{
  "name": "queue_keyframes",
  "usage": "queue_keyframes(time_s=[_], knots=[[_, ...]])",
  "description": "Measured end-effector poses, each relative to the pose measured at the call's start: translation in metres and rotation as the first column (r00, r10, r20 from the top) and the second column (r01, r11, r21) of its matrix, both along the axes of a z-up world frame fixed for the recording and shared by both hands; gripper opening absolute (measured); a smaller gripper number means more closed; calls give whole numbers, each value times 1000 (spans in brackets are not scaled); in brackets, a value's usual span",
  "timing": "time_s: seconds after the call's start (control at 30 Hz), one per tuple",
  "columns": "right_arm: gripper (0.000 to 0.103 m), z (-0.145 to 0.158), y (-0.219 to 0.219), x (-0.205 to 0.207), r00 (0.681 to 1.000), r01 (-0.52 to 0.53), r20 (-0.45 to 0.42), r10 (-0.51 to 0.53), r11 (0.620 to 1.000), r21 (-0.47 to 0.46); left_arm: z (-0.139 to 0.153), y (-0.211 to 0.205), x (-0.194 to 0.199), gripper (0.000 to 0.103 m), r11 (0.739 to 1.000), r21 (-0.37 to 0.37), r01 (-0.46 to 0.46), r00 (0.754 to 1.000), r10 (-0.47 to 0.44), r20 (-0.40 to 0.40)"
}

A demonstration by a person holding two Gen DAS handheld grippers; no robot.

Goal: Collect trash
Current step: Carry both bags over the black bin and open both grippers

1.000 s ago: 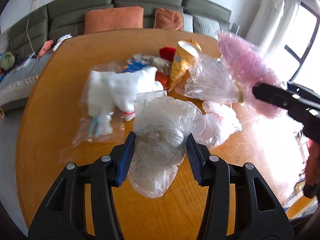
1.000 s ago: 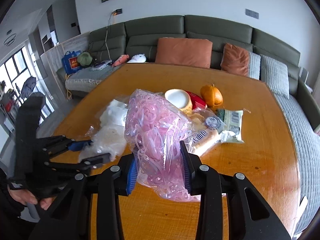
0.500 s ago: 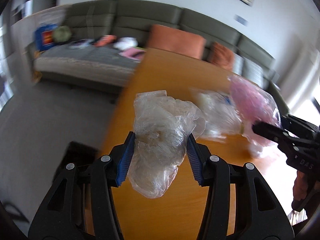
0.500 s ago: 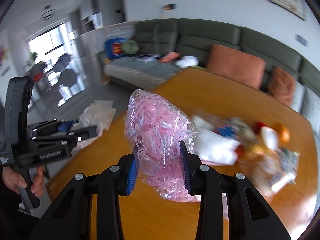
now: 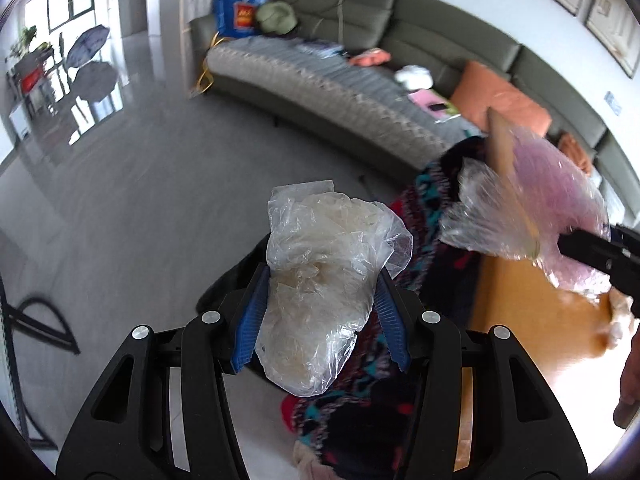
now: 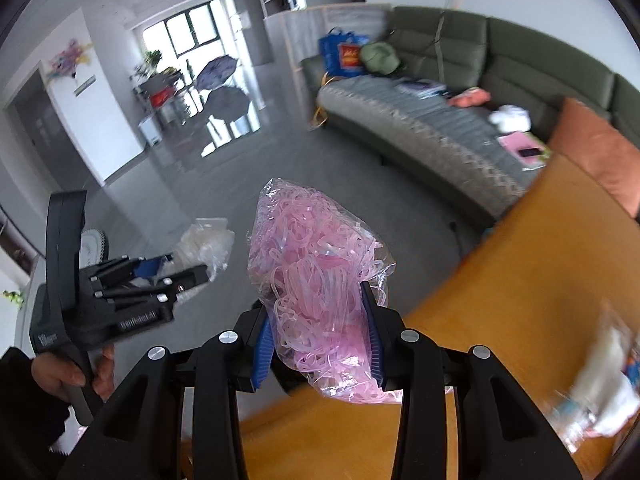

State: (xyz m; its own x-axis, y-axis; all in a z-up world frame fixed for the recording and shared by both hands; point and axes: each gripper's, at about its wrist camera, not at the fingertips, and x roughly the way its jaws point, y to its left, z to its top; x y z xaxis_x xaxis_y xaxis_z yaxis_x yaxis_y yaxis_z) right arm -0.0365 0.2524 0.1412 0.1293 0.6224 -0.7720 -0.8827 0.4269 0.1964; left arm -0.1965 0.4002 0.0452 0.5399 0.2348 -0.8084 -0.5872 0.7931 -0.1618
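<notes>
While clamped, clear bag (image 5: 320,280) between left claw (image 5: 320,316) pads.

Living-room surroundings beyond the table edge, as your two wrist cameras see them.

Ahead of you a long grey-green sofa (image 6: 500,80) runs along the wall, its seat covered by a quilted grey throw (image 6: 420,128). At its far end stand a blue shopping bag (image 6: 340,54) and, touching it, a green hat (image 6: 378,58). On the throw you see a coral-coloured item (image 6: 470,98), a white soft object (image 6: 512,118) and a pink booklet (image 6: 520,146) with a dark phone (image 6: 530,153) lying on it. An orange cushion (image 6: 600,148) leans on the sofa back beside the wooden table (image 6: 520,280). Across the glossy grey floor (image 6: 240,184), two open umbrellas (image 6: 224,84) rest near the window (image 6: 188,32). Below you lies a patterned knit garment (image 5: 424,216).
</notes>
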Motion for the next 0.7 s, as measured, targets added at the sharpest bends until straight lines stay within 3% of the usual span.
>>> queue_keyframes(time_s=[0.07,0.17,0.3,0.47,0.7], knots=[[43,-9,24,2,999,-25,-33,25,999,-21,-11,15,-2,55,1000,-21,-11,1000,11,-18],[60,-24,52,0,994,-47,-99,43,998,-35,-26,34,-2,97,998,-47,-40,999,38,-29],[64,-33,78,0,991,-16,-136,13,1000,-20,-39,54,-7,97,992,-83,-92,995,89,-44],[70,-31,87,1,989,4,-150,-2,1000,12,-36,66,-16,97,983,-125,-133,991,134,1],[74,-21,66,17,989,58,-140,-49,996,67,-15,52,-7,97,993,-56,-100,995,100,1]])
